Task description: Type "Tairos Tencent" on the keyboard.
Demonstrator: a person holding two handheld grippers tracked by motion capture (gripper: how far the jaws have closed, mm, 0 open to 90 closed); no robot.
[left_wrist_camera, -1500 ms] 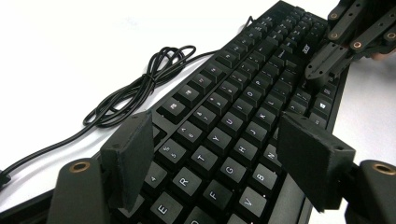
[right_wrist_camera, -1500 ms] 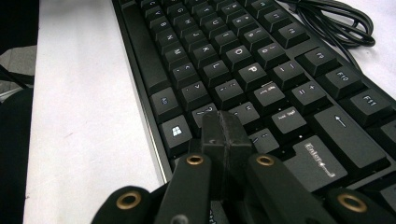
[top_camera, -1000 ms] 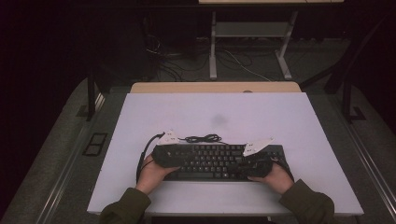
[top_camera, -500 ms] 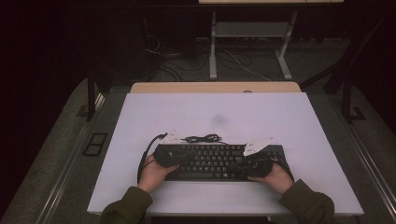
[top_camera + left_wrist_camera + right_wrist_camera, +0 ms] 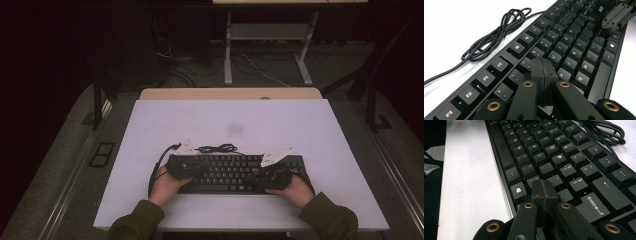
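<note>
A black keyboard (image 5: 235,172) lies near the front of the white table (image 5: 225,120), its cable coiled (image 5: 217,148) just behind it. My left gripper (image 5: 198,170) reaches in from the keyboard's left end. In the left gripper view its jaws are shut with nothing between them, tips (image 5: 543,72) over the keys (image 5: 564,45) near the number row. My right gripper (image 5: 261,178) comes in from the right end. Its jaws are also shut and empty, tips (image 5: 544,191) over the bottom letter row of the keyboard (image 5: 551,152). I cannot tell whether either tip presses a key.
The far half of the table is bare white surface. Behind it runs a wooden desk edge (image 5: 230,93), then a metal frame (image 5: 265,45) and loose cables on the floor. A floor socket plate (image 5: 101,154) sits at the left. The coiled cable (image 5: 496,32) lies beside the function keys.
</note>
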